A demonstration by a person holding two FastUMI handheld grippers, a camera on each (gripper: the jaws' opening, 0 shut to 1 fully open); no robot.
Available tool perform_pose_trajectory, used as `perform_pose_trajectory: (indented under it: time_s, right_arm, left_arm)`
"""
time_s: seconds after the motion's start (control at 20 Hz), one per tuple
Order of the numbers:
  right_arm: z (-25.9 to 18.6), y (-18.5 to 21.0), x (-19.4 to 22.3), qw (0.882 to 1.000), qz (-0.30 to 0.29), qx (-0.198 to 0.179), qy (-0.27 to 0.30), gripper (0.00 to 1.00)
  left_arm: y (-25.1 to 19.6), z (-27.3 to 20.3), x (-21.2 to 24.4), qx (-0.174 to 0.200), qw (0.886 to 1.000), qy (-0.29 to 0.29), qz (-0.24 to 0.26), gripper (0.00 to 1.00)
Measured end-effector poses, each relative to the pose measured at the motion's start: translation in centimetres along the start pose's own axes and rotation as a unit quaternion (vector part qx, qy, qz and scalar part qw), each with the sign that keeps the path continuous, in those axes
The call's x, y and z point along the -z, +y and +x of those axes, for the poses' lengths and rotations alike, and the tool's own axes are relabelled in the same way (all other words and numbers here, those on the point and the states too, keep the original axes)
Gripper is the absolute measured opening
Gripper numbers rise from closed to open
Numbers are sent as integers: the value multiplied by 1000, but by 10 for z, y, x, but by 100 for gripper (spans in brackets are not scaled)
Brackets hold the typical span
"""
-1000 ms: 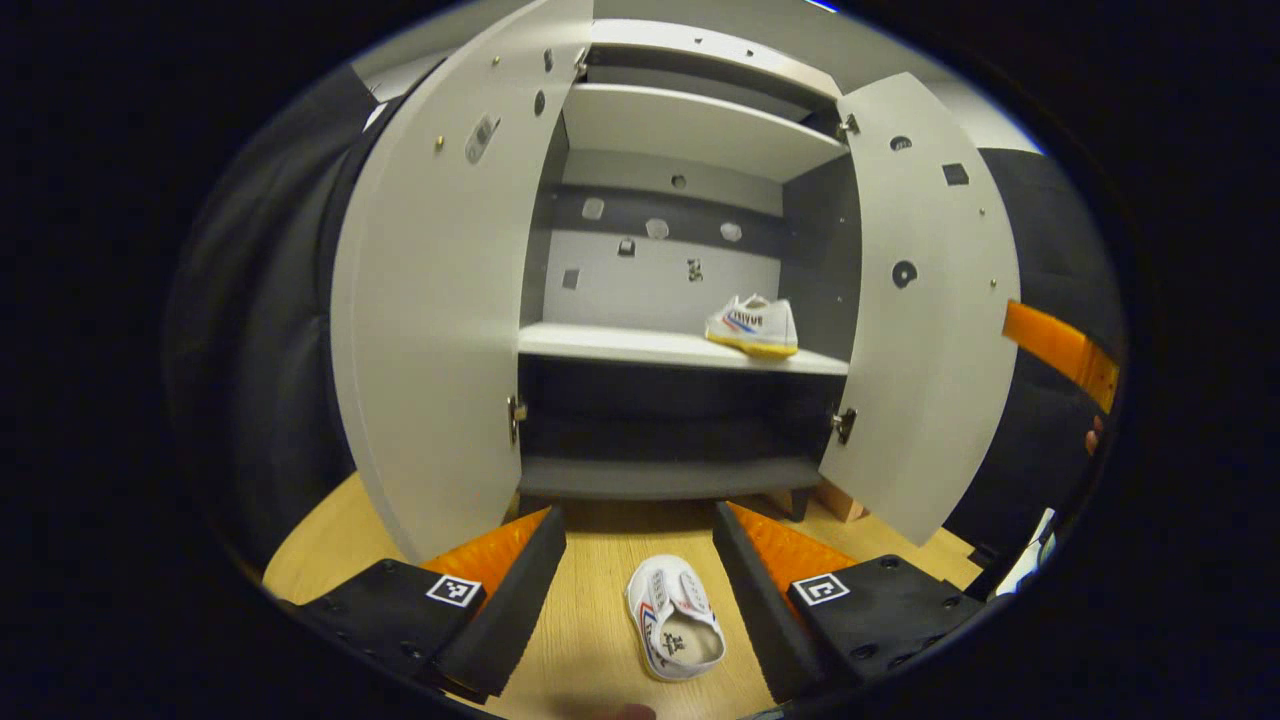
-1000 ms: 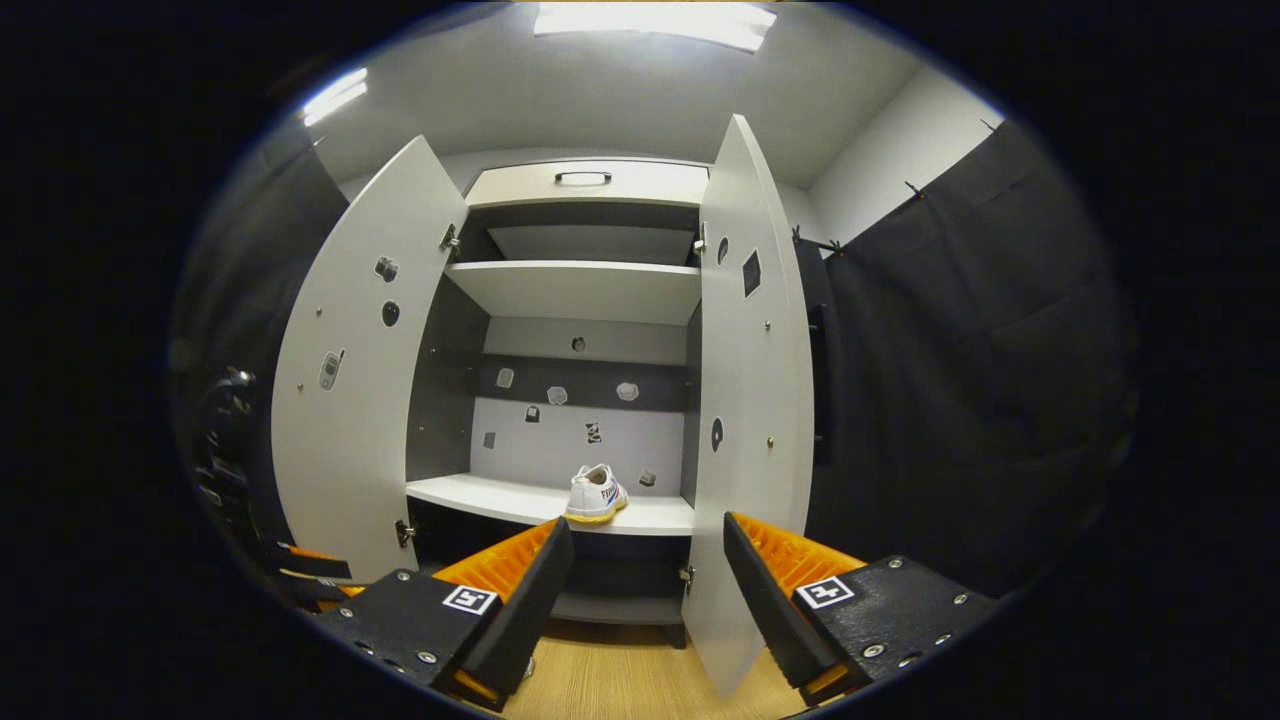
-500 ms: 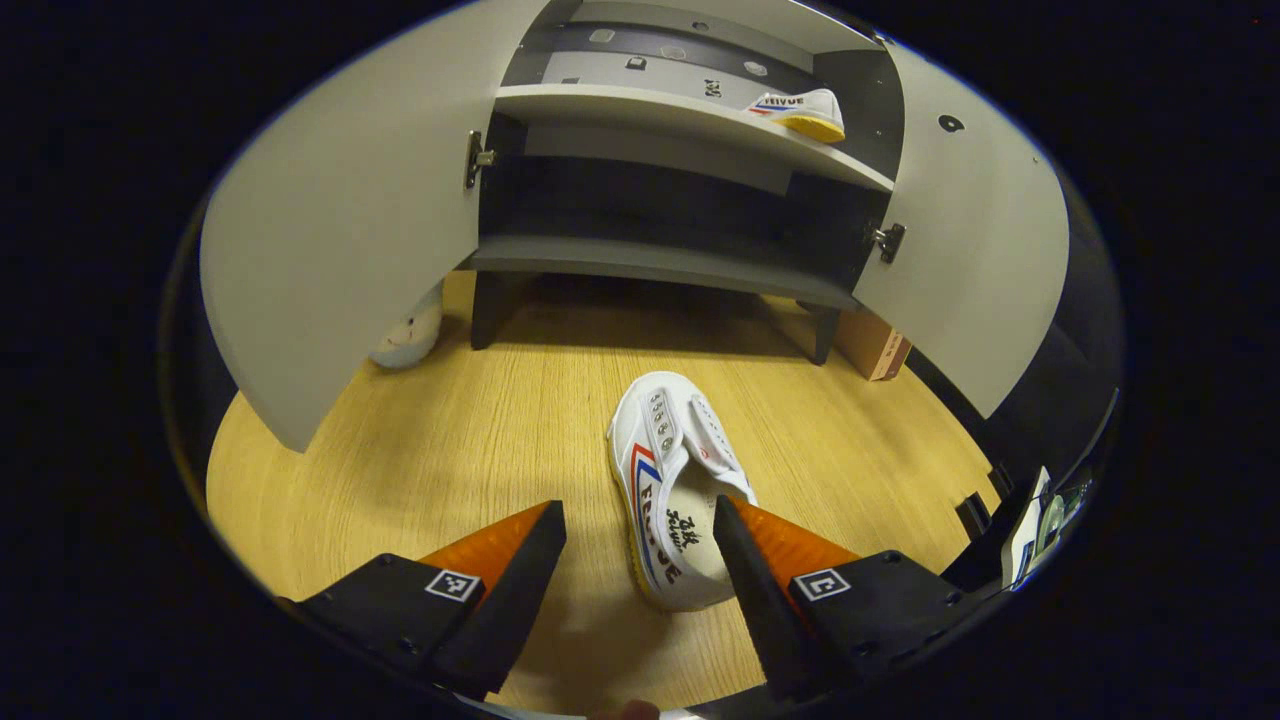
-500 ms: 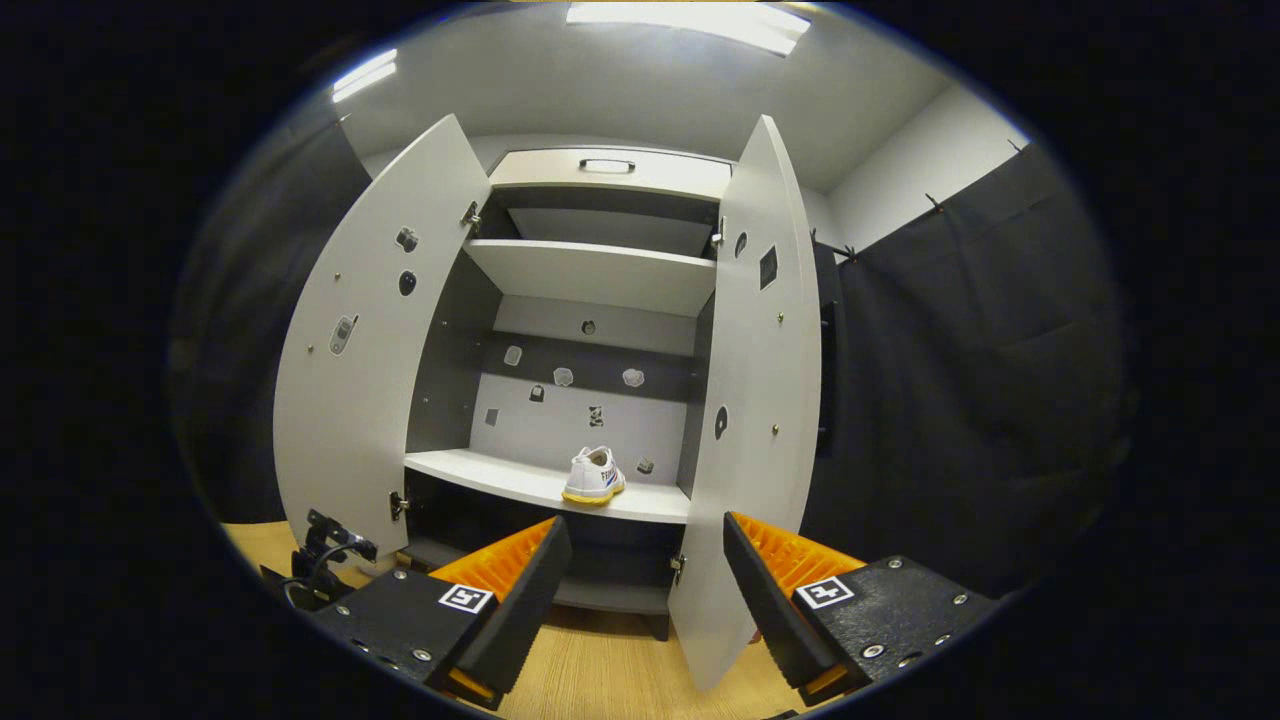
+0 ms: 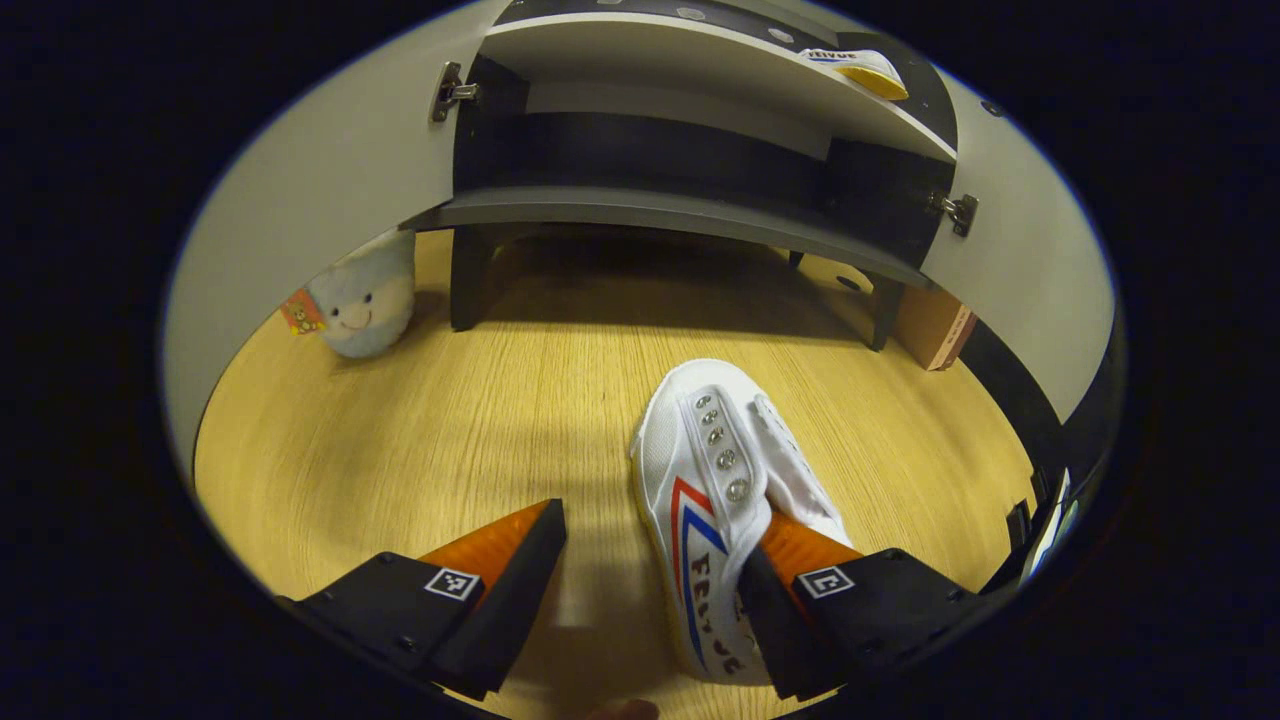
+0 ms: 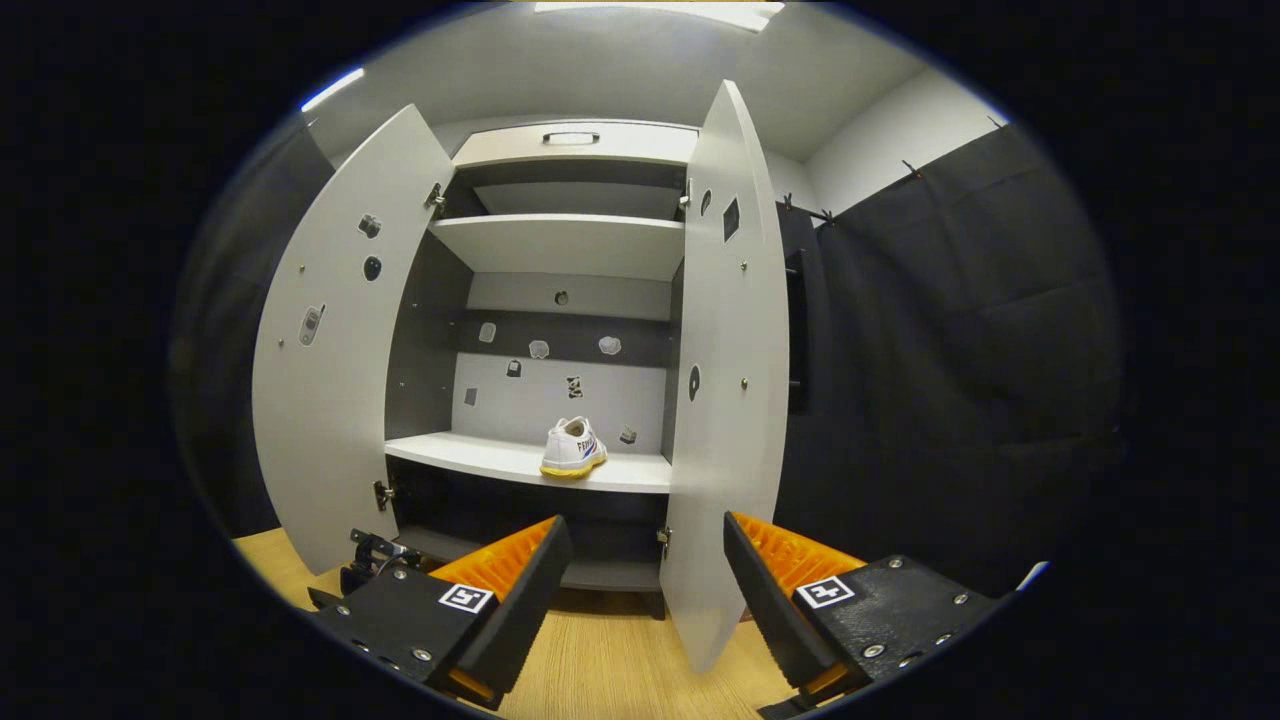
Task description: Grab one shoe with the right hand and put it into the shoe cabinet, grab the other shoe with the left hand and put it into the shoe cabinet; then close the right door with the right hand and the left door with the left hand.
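While both doors hang wide, I read the shoe cabinet [image 6: 560,300] first: it sits toward twelve o'clock in the right gripper view, its left door [image 6: 330,340] swung out at nine o'clock and its right door [image 6: 725,380] edge-on just past centre. Neither door is closed, so both closing steps are left to do.

On the middle shelf [image 6: 500,460] one white shoe [image 6: 572,447] already stands, near the right side of the shelf. I judge the first half of the shoe work finished.

My right gripper [image 6: 640,590] hangs in front of the cabinet with its jaws spread apart and nothing between them, well apart from the door it must shut later.

Down on the wooden floor [image 5: 480,420] lies the second shoe [image 5: 725,500], toe pointing toward the cabinet at twelve o'clock. My left gripper [image 5: 650,590] is down over its heel end: the jaws are released and wide, one finger [image 5: 790,560] seems to sit inside the shoe's opening, the other [image 5: 500,570] stands clear on the outer side at seven o'clock. No squeeze yet, so this shoe remains to be grasped, lifted and shelved.

A small plush toy [image 5: 365,295] rests by the cabinet leg at ten o'clock.
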State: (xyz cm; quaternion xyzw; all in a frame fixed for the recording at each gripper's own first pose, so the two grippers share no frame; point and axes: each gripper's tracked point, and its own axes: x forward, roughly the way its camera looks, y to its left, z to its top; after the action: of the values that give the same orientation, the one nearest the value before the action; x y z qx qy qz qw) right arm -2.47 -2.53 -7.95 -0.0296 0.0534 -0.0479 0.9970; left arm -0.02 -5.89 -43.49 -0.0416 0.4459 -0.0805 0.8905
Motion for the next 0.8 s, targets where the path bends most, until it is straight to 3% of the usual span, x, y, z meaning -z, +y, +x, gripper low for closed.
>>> perform_pose_trajectory:
  time_s: [0.3, 0.45, 0.5, 0.55, 0.6, 0.65, 0.75, 0.8]
  right_arm:
    - [7, 0, 1, 1000, 8, 1, 4, 94]
    - [8, 4, 4, 1000, 15, -3, 9, 94]
    - [9, 4, 5, 1000, 15, -5, 11, 94]
    - [10, 6, 5, 1000, 16, -8, 12, 94]
    - [10, 8, 5, 1000, 17, -10, 12, 94]
    - [10, 9, 4, 1000, 18, -12, 11, 94]
    - [11, 11, 4, 1000, 20, -15, 10, 94]
    - [11, 12, 2, 1000, 21, -17, 9, 94]
  left_arm:
    - [-1, 27, -22, 19, 999, -45, 23, 98]
    - [-6, 27, -20, 26, 999, -42, 15, 82]
    - [-9, 25, -20, 29, 998, -45, 14, 84]
    - [-15, 25, -20, 38, 998, -44, 10, 77]
    - [-7, 25, -22, 13, 999, -48, 20, 67]
    - [-1, 19, -24, 1, 998, -50, 24, 37]
    - [-2, 9, -26, 1, 999, -51, 15, 16]
    - [-6, 2, -30, 5, 998, -56, 8, 14]
